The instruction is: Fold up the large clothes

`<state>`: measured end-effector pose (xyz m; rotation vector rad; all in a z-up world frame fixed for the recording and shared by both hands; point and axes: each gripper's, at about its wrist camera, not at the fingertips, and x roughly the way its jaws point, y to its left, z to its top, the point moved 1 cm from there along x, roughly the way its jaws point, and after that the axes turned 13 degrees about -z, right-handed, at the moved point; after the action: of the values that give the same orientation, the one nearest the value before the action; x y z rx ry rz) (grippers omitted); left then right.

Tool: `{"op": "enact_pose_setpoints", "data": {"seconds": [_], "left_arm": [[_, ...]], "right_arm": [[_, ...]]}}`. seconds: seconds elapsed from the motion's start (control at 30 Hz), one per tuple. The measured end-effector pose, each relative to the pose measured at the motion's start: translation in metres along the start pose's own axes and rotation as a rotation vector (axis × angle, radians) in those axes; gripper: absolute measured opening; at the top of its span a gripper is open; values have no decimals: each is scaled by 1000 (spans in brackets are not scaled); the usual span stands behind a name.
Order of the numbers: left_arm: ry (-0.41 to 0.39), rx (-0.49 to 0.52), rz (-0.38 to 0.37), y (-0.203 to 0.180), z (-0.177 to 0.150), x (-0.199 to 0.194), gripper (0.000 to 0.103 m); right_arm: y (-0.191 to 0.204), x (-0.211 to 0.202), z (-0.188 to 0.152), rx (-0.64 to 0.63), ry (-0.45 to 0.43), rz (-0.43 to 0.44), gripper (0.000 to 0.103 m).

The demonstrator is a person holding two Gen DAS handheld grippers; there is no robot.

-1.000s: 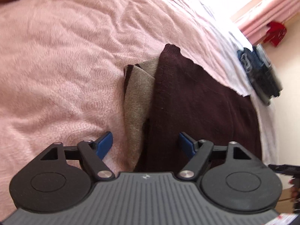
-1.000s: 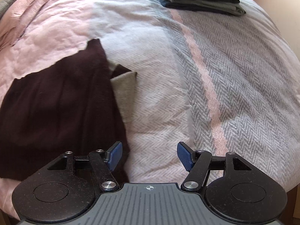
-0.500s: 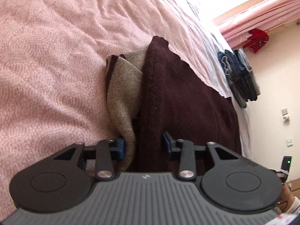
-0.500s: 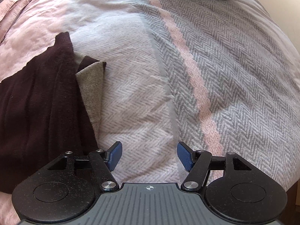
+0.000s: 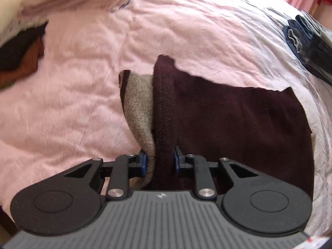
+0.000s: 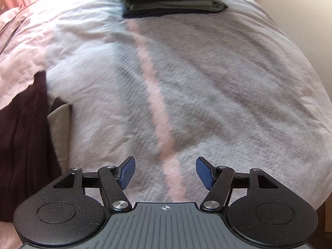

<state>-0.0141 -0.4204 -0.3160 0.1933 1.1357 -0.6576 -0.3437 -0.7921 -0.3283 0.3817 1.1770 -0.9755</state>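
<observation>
Left gripper (image 5: 159,161) closing on dark maroon garment (image 5: 238,124), blue pads now pinching bunched maroon edge plus tan-grey knit layer (image 5: 140,108); a second ago spread wide above same edge. Gathering fabric upward off pink bedspread (image 5: 72,103), view widening, far corner trailing on bed. Right gripper (image 6: 165,174) hovering over grey herringbone blanket (image 6: 207,93), jaws spread, nothing between, garment sliding further toward left edge of its view. Folded dark stack (image 6: 172,0) waiting at far end of bed. Likely beginning fold-over with one-sided grip; right side probably needing own hold.

The right gripper (image 6: 165,172), jaws apart, hangs over the striped bedspread (image 6: 207,95).
</observation>
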Motion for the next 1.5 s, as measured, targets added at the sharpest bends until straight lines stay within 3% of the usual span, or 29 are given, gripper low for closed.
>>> {"op": "enact_pose_setpoints", "data": {"seconds": [0.1,0.27,0.37,0.43,0.5,0.53,0.6,0.7,0.8,0.87,0.97,1.07,1.23,1.43,1.5], "left_arm": [[-28,66,25,-58,3,-7,17],[-73,193,-26,-159,-7,-6,16],[-15,210,-136,-206,-21,24,17],[33,201,-205,-221,-38,56,25],[112,139,-276,-220,-52,83,26],[107,117,-287,-215,-55,84,26],[86,87,-359,-206,-51,68,36],[5,31,-434,-181,-42,26,37],[-40,32,-326,-150,-33,4,37],[-40,19,-245,-125,-30,3,36],[-25,-24,-192,-93,-34,7,36],[-27,-35,-165,-68,-43,6,36],[-17,-68,-221,-54,-51,19,36],[-20,-63,-277,-55,-52,32,36],[-21,-58,-299,-55,-52,33,36]], "right_arm": [[-31,3,14,25,-21,-11,62],[-77,9,36,76,-43,-22,62],[-92,13,44,102,-53,-7,62],[-94,17,46,101,-50,6,62],[-91,21,44,88,-40,29,62],[-89,22,43,82,-38,45,62],[-81,21,38,75,-43,95,62],[-59,14,29,88,-46,281,62],[-22,0,19,84,-34,563,62],[8,-3,12,78,20,743,62],[56,0,-1,63,131,904,62],[88,11,-11,57,224,941,61],[108,35,-15,140,301,951,62],[125,50,-2,190,282,984,61],[136,48,4,144,246,963,50]]}}
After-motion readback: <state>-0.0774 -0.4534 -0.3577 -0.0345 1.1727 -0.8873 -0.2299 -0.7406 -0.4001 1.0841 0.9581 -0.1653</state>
